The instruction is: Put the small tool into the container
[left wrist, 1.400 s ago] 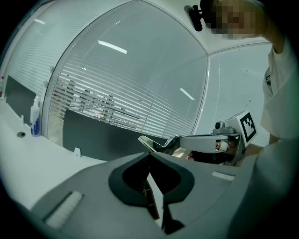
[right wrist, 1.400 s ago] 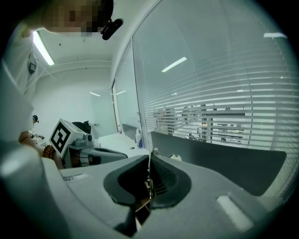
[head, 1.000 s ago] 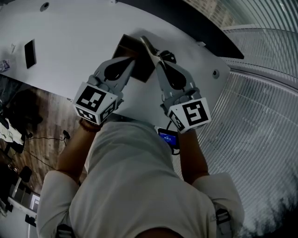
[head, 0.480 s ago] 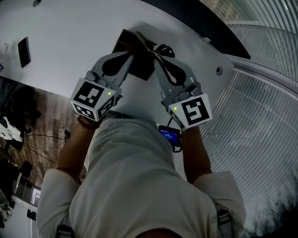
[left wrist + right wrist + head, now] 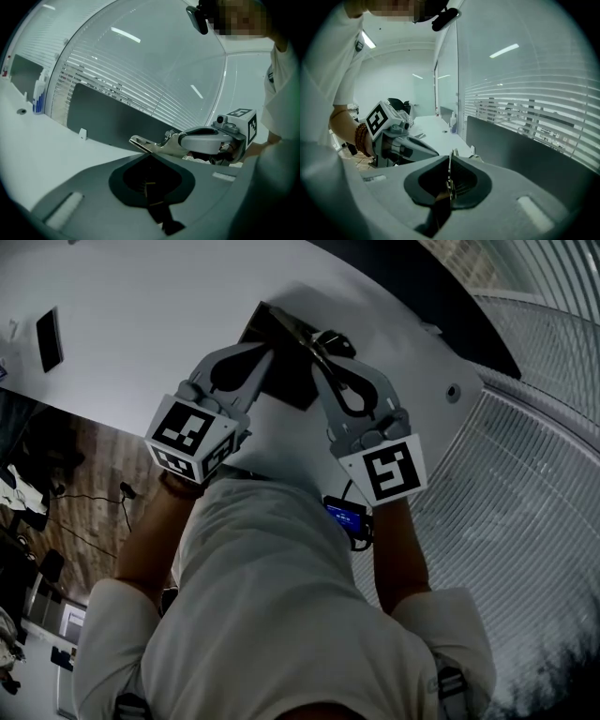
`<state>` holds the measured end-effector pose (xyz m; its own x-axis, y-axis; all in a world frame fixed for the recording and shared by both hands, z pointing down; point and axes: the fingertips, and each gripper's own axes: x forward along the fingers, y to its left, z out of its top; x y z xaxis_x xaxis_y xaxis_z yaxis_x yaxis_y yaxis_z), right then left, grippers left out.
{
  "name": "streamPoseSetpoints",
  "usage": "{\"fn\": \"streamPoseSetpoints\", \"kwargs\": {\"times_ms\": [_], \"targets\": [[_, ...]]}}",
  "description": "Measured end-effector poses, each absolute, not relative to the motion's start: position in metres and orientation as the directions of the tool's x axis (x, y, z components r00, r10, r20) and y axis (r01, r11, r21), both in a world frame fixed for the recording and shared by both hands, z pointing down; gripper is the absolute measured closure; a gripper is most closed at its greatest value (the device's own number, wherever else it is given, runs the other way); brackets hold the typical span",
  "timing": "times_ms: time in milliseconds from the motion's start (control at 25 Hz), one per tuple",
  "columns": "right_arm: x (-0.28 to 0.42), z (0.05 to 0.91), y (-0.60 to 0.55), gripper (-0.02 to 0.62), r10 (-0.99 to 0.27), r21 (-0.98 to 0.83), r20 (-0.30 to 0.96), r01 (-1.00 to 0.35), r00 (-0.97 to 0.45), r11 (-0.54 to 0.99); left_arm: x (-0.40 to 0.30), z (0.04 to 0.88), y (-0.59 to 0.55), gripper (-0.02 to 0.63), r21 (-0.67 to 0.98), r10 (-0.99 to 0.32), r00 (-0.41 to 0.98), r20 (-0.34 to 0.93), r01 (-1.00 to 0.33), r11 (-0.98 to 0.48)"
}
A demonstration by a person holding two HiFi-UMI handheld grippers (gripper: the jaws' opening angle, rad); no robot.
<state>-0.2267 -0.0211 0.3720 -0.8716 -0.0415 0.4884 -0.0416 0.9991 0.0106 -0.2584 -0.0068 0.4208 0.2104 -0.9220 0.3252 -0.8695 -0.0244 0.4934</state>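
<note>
A dark, flat container [image 5: 287,379] lies on the white table [image 5: 141,324]. My left gripper [image 5: 265,358] is shut on its near left edge; in the left gripper view a thin dark-brown edge sits between my left gripper's [image 5: 151,182] pads. My right gripper [image 5: 316,351] is shut on a small shiny metal tool [image 5: 302,332], whose free end reaches over the container's top. The left gripper view shows the tool [image 5: 145,144] sticking out of the right gripper [image 5: 177,138]. In the right gripper view, it is a thin upright strip [image 5: 450,161] between that gripper's [image 5: 450,177] pads.
A small black slab [image 5: 49,338] lies at the table's far left. A dark partition [image 5: 112,124] and slatted glass stand behind the table. A bottle [image 5: 38,96] stands far off. A device with a blue screen [image 5: 342,515] hangs at the person's waist. Wood floor lies left.
Both grippers have sunk a little toward the table and drifted slightly sideways, still side by side at the container. Both grips look unchanged.
</note>
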Motion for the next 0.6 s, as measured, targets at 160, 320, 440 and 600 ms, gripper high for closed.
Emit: {"fn": "streamPoseSetpoints", "kwargs": {"times_ms": [160, 320, 440, 600], "targets": [[-0.234, 0.384, -0.021, 0.586, -0.014, 0.061, 0.523, 0.021, -0.852, 0.998, -0.262, 0.433, -0.011, 0.603, 0.504, -0.914, 0.221, 0.339, -0.864, -0.022], [-0.237, 0.398, -0.018, 0.586, 0.029, 0.108, 0.591, 0.115, -0.806, 0.988, -0.266, 0.442, -0.014, 0.603, 0.515, -0.908, 0.224, 0.354, -0.857, -0.011], [-0.239, 0.405, -0.018, 0.586, 0.035, 0.13, 0.61, 0.144, -0.792, 0.981, -0.266, 0.448, -0.015, 0.603, 0.52, -0.902, 0.231, 0.364, -0.854, -0.008], [-0.241, 0.413, -0.019, 0.586, 0.035, 0.151, 0.633, 0.167, -0.773, 0.974, -0.269, 0.453, -0.014, 0.603, 0.533, -0.892, 0.236, 0.385, -0.846, 0.006]]}}
